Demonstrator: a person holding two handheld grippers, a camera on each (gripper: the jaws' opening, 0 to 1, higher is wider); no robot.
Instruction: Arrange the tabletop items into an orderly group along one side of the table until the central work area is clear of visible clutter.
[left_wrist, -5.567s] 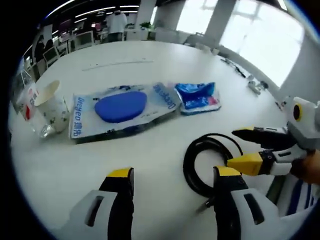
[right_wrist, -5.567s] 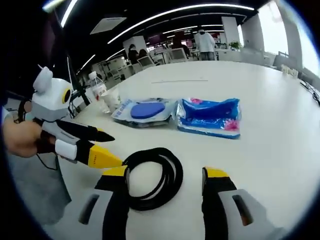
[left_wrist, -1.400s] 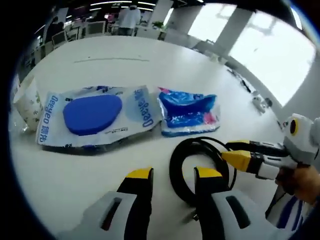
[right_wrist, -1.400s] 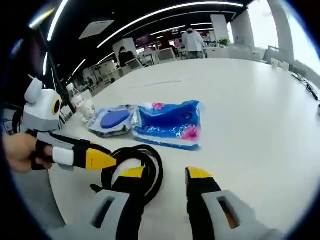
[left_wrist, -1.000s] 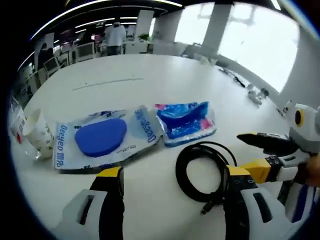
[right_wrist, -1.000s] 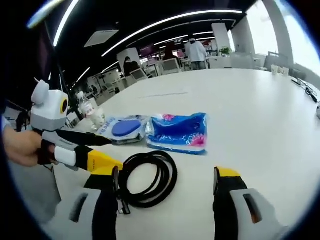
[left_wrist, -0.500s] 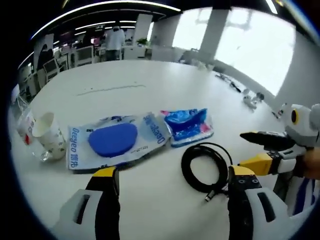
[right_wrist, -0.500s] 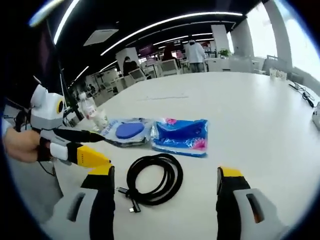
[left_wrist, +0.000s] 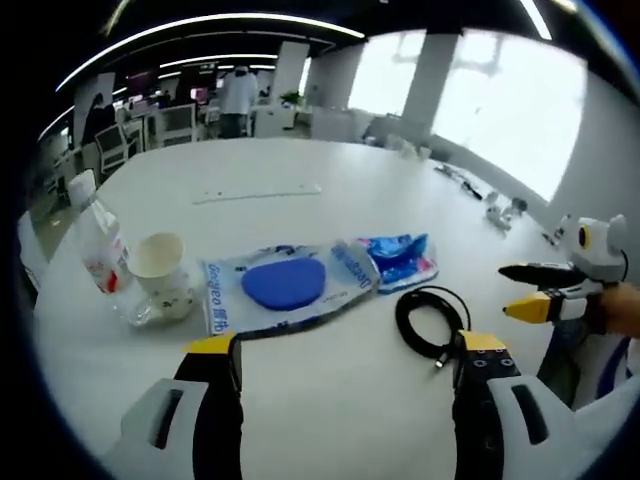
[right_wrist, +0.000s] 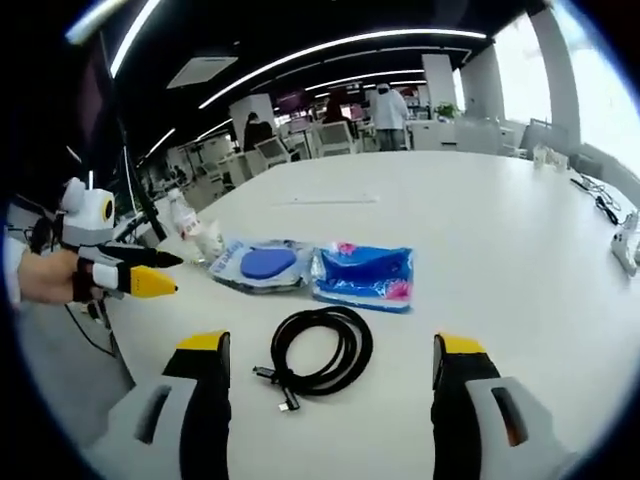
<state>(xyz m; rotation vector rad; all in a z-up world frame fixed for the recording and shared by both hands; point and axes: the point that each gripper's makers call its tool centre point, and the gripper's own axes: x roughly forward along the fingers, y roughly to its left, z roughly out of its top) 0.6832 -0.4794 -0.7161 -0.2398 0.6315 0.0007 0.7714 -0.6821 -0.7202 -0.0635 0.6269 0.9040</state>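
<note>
On the white table (left_wrist: 300, 195) a row runs from a water bottle (left_wrist: 92, 218) and a paper cup (left_wrist: 160, 268) to a clear packet with a blue oval (left_wrist: 285, 285) and a blue packet (left_wrist: 400, 260). A coiled black cable (left_wrist: 432, 320) lies in front of the blue packet. My left gripper (left_wrist: 346, 345) hangs open above the near table, holding nothing. In the right gripper view the cable (right_wrist: 320, 360) lies just ahead of my open, empty right gripper (right_wrist: 330, 345). The left gripper (right_wrist: 135, 270) sits at the left in a hand.
The right gripper (left_wrist: 550, 290) stands at the table's right edge. Small items (left_wrist: 500, 207) and cables lie at the far right side of the table (right_wrist: 500, 220). Office chairs, desks and people stand beyond it. Broad bare tabletop stretches behind the row.
Both grippers have opened wide and drawn back from the cable, which now lies loose on the table. Both views have widened, so the cup and bottle show.
</note>
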